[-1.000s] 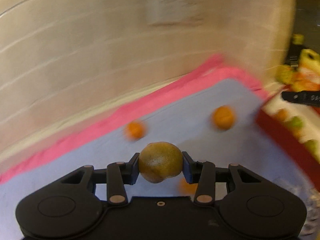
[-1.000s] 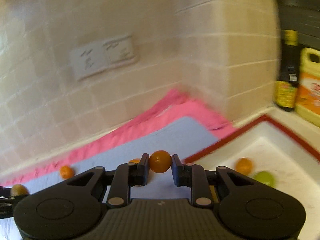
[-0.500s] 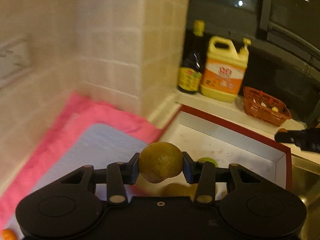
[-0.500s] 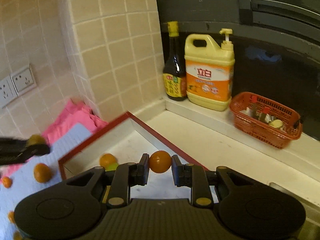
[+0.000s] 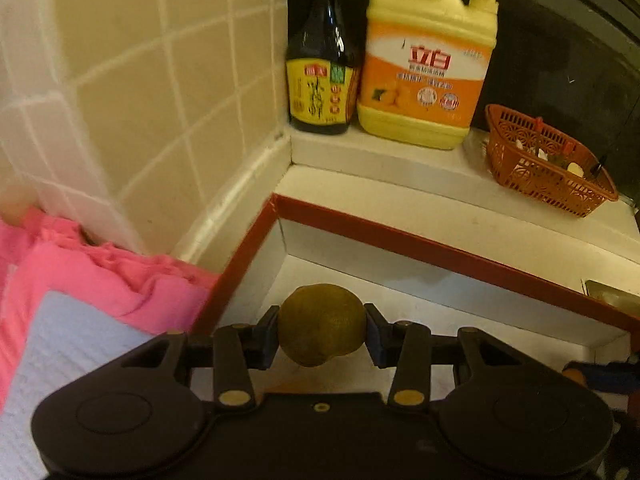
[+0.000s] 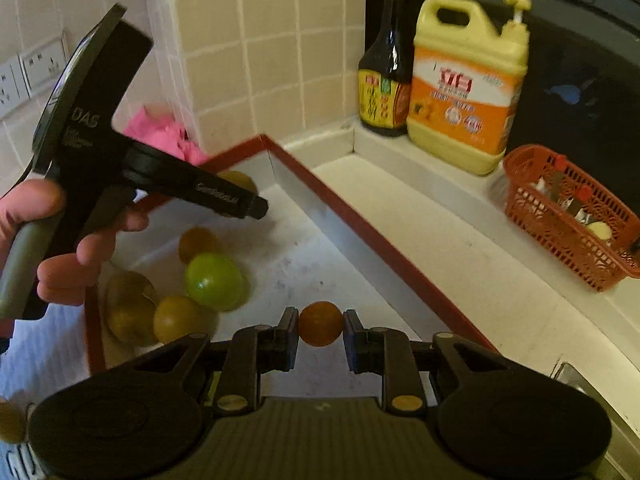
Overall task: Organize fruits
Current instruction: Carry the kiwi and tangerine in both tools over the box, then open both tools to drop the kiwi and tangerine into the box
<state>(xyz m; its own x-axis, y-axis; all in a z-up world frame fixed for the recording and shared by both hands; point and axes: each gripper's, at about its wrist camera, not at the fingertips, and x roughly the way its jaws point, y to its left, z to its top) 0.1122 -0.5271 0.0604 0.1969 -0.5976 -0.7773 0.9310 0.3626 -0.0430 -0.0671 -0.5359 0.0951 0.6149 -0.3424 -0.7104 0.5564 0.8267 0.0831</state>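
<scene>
Left gripper [image 5: 322, 338] clamps a brownish fruit [image 5: 322, 324] over the tray [image 6: 360, 220], hiding the floor below. Right gripper [image 6: 320, 334] clamps a small orange [image 6: 320, 323] above the tray. Five fruits [image 6: 214, 282] lie inside, some overlapping.

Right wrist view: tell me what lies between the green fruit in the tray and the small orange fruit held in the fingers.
Nothing: only bare white tray floor separates the green fruit from the small orange fruit.
</scene>
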